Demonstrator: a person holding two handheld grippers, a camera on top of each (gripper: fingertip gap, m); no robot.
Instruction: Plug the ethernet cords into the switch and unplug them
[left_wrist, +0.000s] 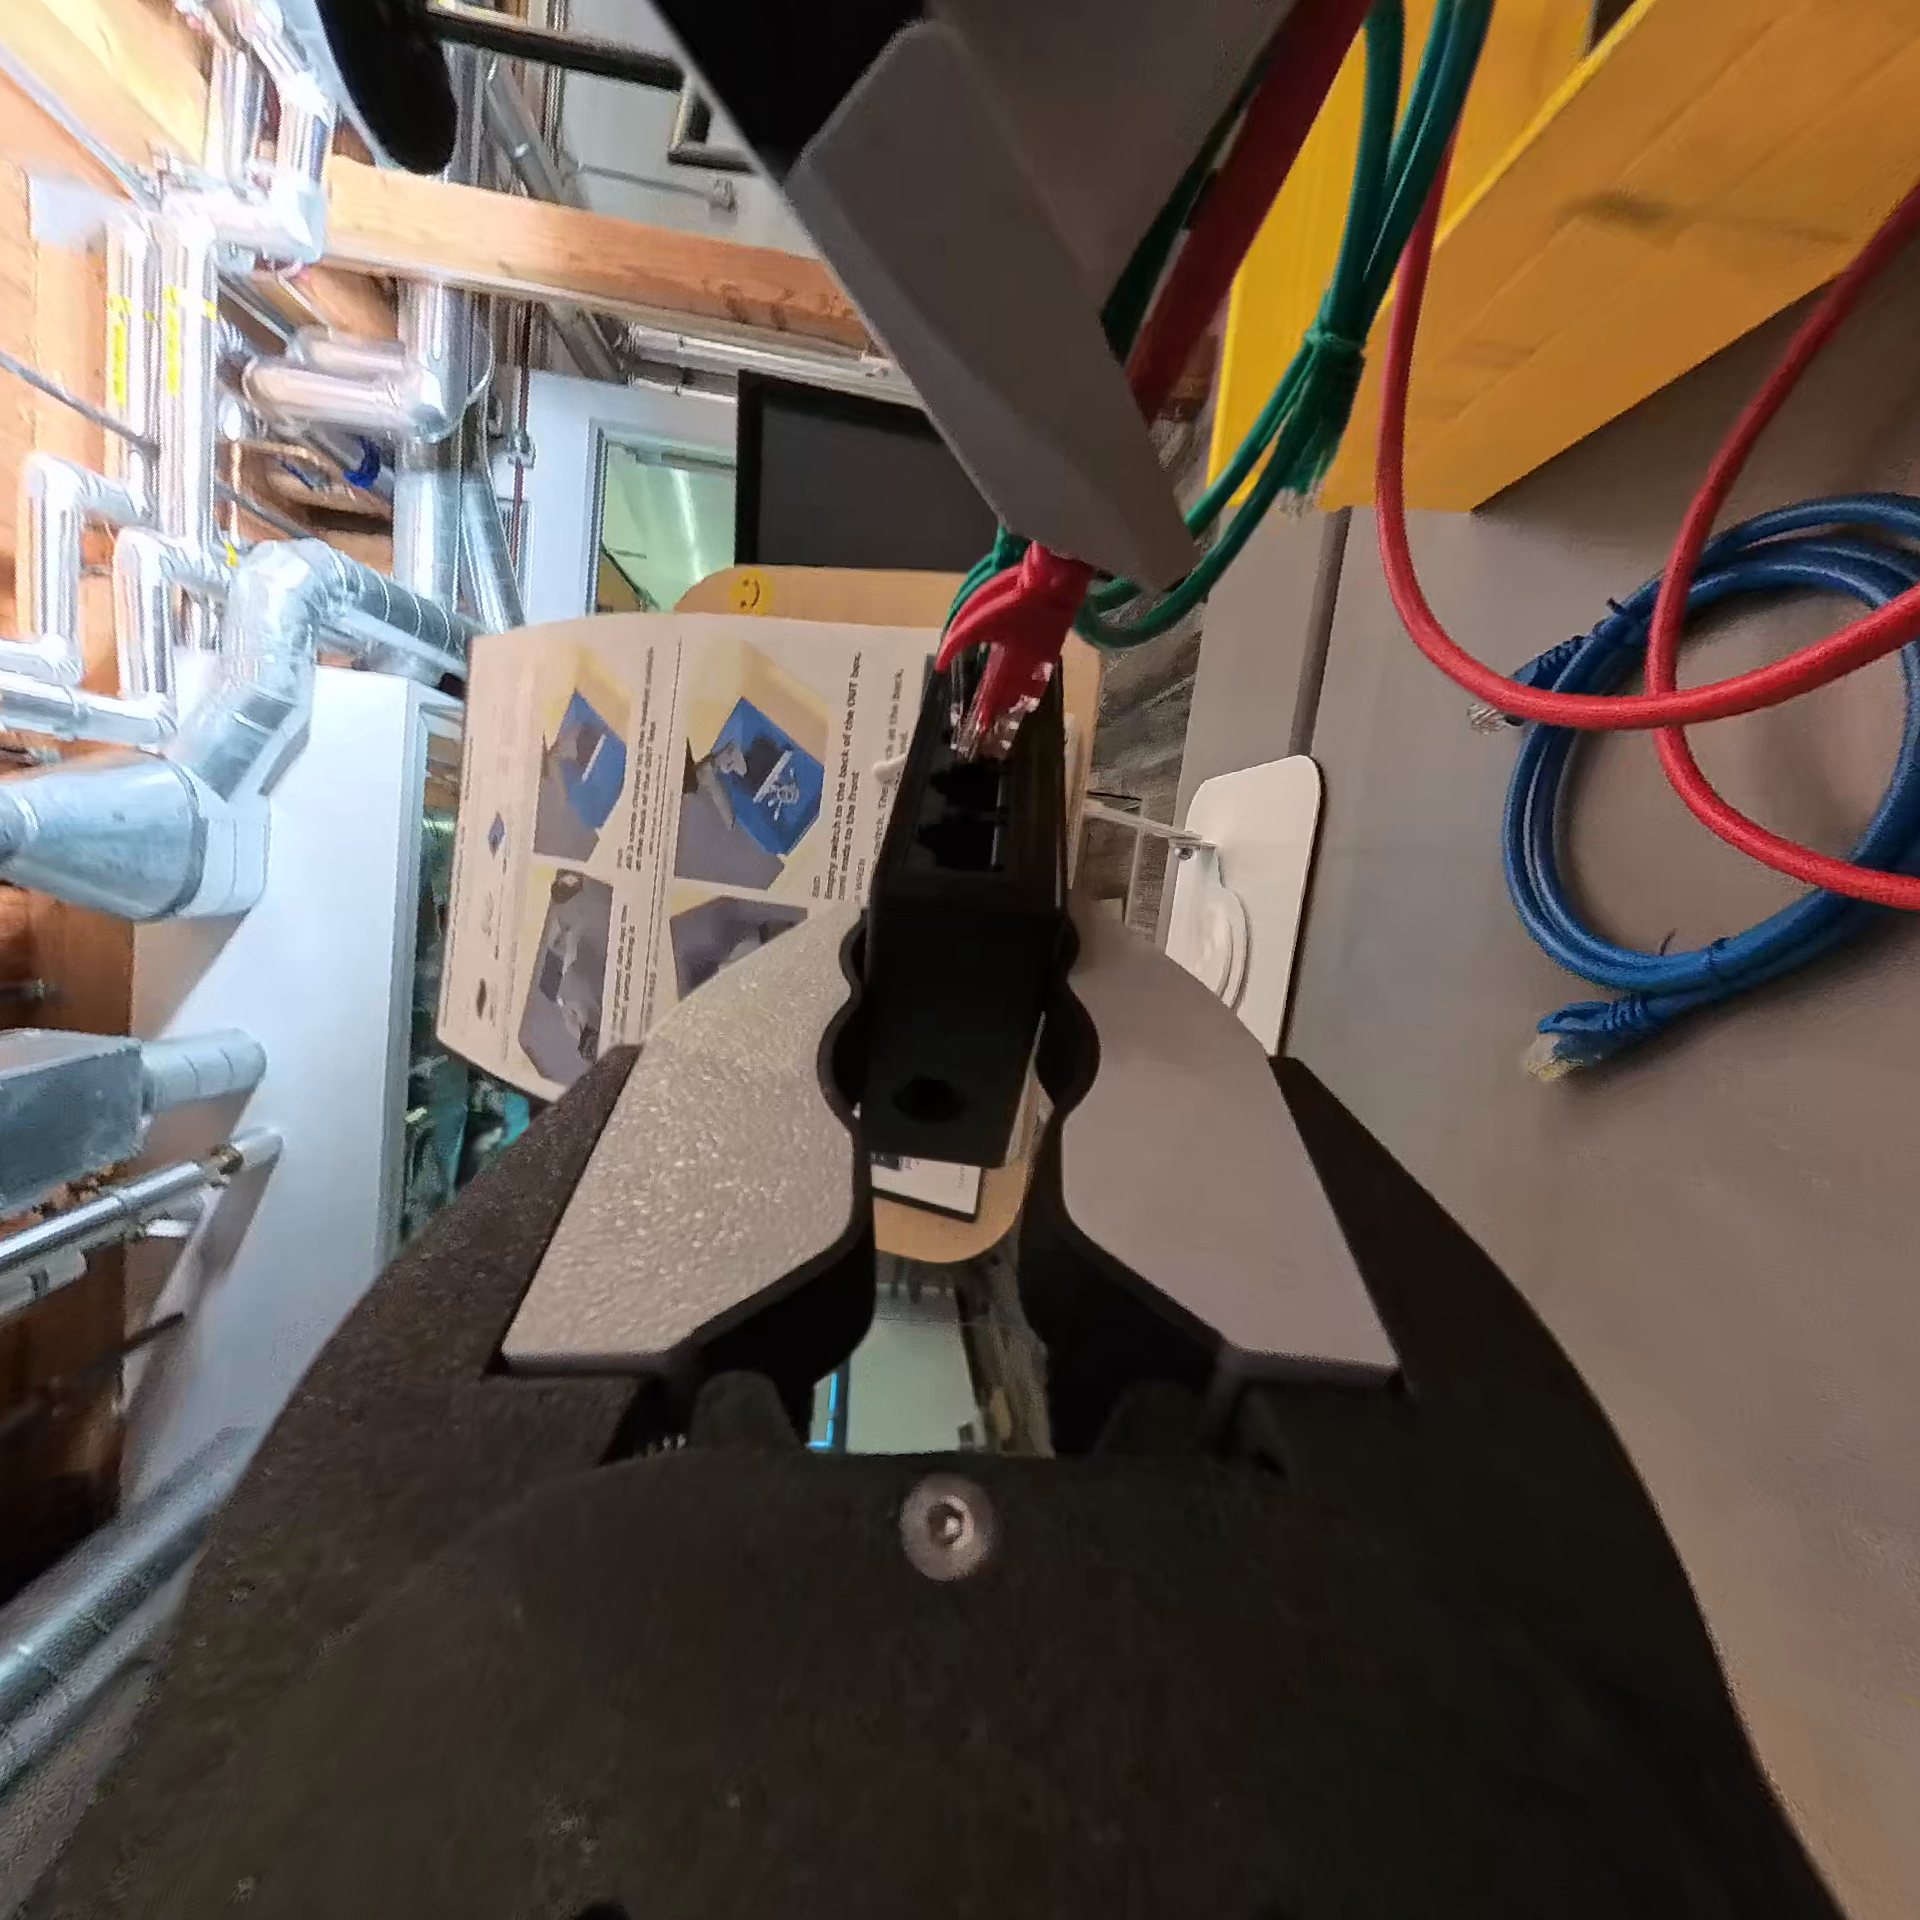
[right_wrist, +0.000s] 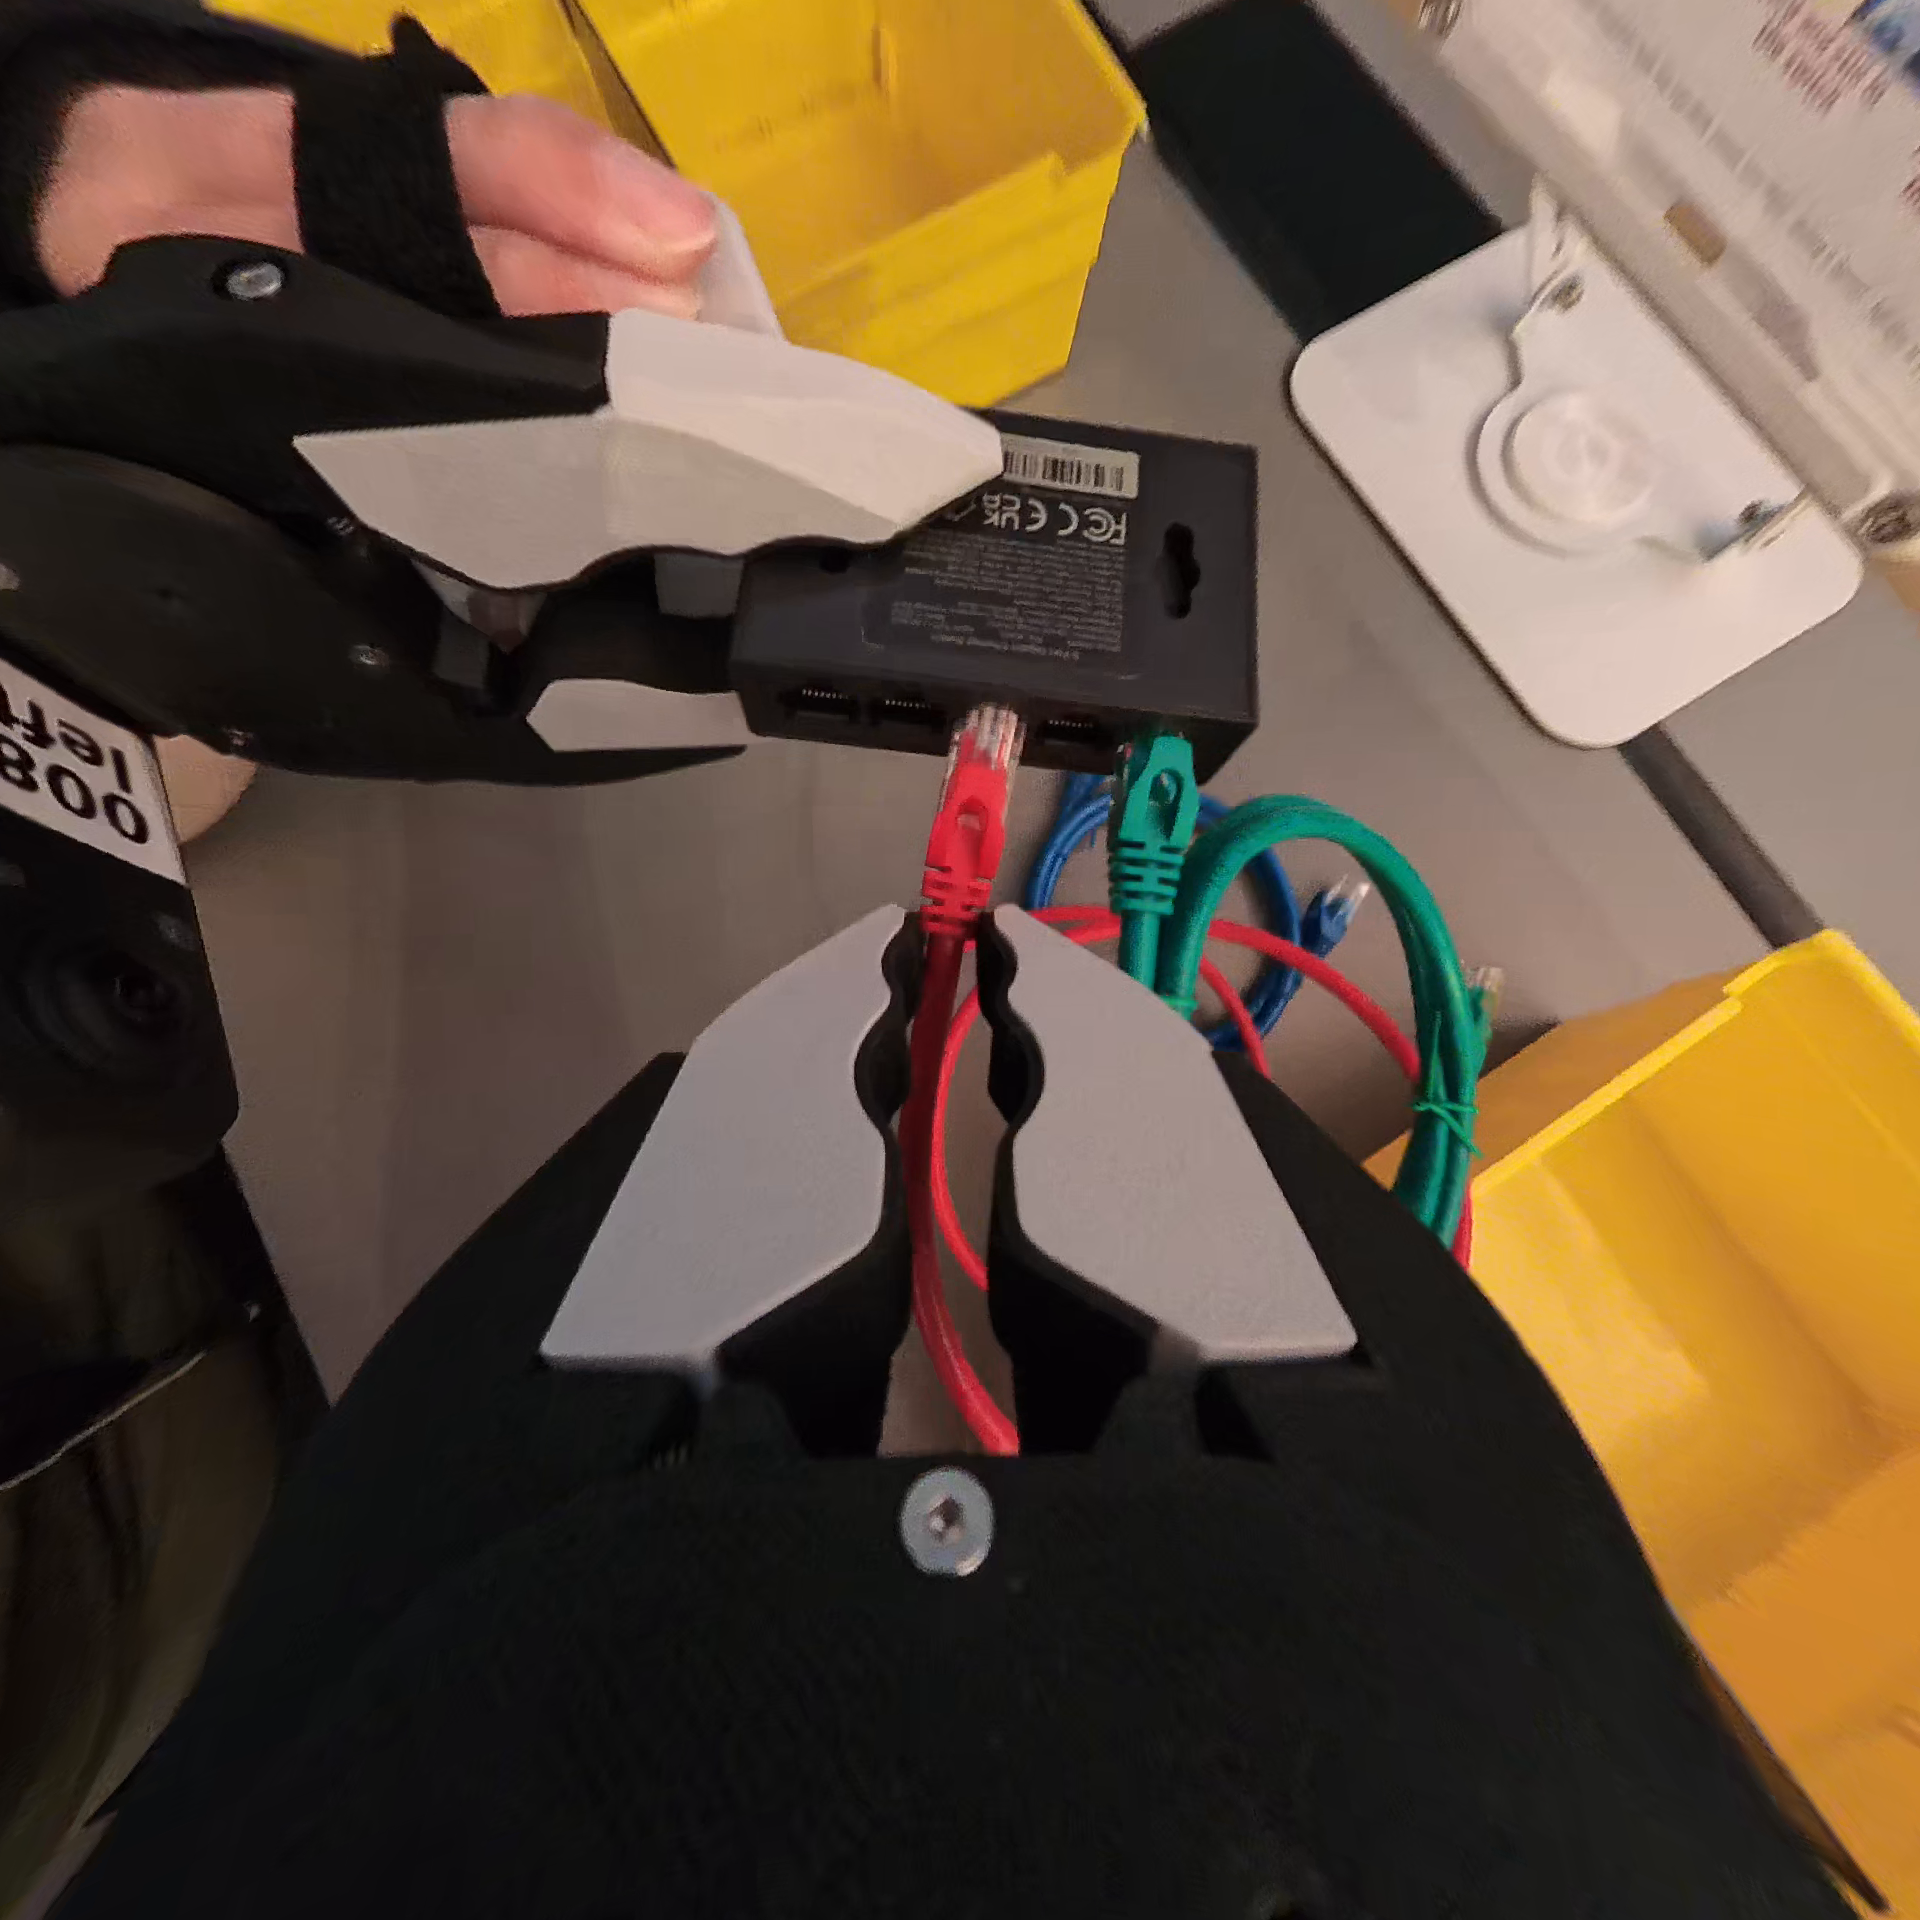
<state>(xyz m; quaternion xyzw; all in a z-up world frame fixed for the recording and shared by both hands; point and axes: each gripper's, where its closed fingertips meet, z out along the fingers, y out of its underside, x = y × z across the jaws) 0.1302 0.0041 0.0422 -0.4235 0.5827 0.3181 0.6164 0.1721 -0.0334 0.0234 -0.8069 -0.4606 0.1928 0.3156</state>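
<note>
1. Switch (right_wrist: 1049, 613): one black box is clamped at its left end by the left gripper (right_wrist: 727, 623), label side up, lifted off the grey table (right_wrist: 520, 987); along its near edge a row of ports is seen.
2. Cords are counted as three: one red cord (right_wrist: 961, 831), one green cord (right_wrist: 1148, 831) and one blue cord (right_wrist: 1268, 935).
3. The red cord is pinched just behind its boot by the right gripper (right_wrist: 951, 935), whose two grey fingers (right_wrist: 790, 1122) are closed on it; its clear plug is held at the mouth of a middle port, and whether it is fully seated cannot be told.
4. The green cord's plug is seated in a port near the right end of the switch, and its bundled loop is tied with a green twist tie.
5. The blue cord is left coiled on the table beyond the green one, unplugged.
6. Yellow bins are counted as two: one far bin (right_wrist: 935, 208) and one right bin (right_wrist: 1662, 1351).
7. One white stand (right_wrist: 1455, 499) is seen far right.
8. In the left wrist view the switch (left_wrist: 961, 935) is gripped between both fingers of the left gripper (left_wrist: 956, 997).
</note>
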